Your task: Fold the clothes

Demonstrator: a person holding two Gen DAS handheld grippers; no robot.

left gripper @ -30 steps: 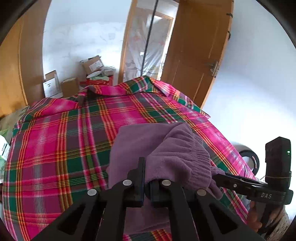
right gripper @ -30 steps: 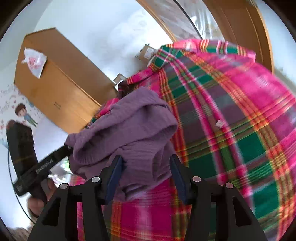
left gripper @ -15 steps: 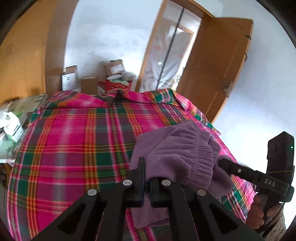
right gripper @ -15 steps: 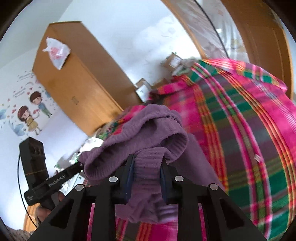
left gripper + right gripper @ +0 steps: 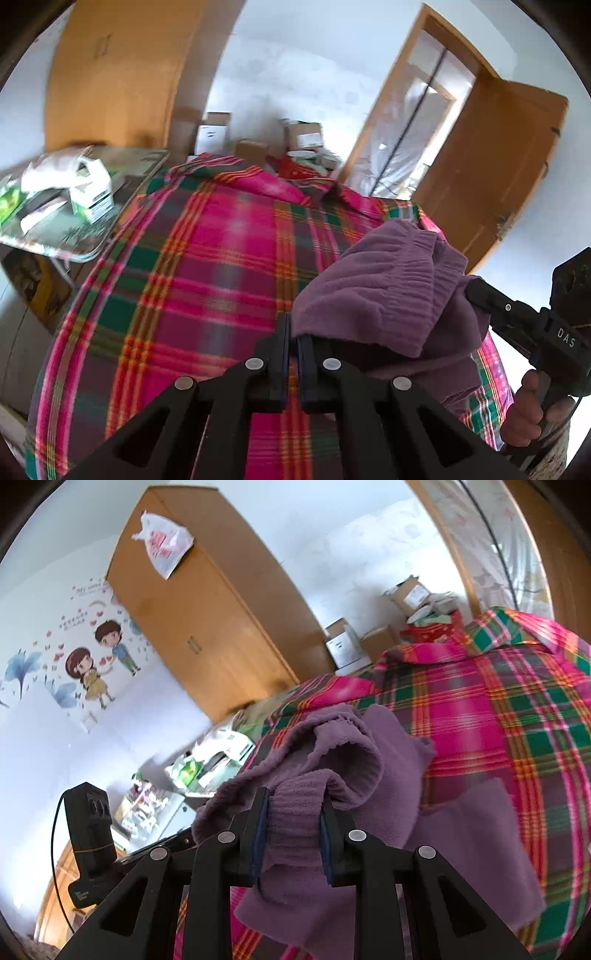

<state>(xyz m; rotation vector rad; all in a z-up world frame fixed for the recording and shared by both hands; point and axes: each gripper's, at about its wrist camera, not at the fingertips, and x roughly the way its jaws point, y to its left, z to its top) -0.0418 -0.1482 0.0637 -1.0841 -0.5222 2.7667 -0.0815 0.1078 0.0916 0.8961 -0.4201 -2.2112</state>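
A purple knit garment (image 5: 384, 288) hangs bunched between both grippers above a bed with a pink, green and orange plaid cover (image 5: 207, 280). My left gripper (image 5: 292, 332) is shut on the garment's near edge, jaws almost together. In the right wrist view my right gripper (image 5: 293, 805) is shut on a thick ribbed fold of the purple garment (image 5: 354, 760), whose lower part drapes onto the plaid cover (image 5: 517, 716). The right gripper (image 5: 476, 291) also shows at the right of the left wrist view, held by a hand (image 5: 524, 410). The left gripper's body (image 5: 88, 834) stands at lower left of the right wrist view.
A side table (image 5: 85, 236) with white boxes and papers stands left of the bed. A tall wooden wardrobe (image 5: 207, 627) is behind it. Cardboard boxes (image 5: 255, 147) are piled beyond the bed's far end, beside a glass door and an open wooden door (image 5: 495, 162).
Both grippers have lifted the garment up off the bed. The right gripper, open around the cloth a second ago, has shut on a fold. The views have swung left.
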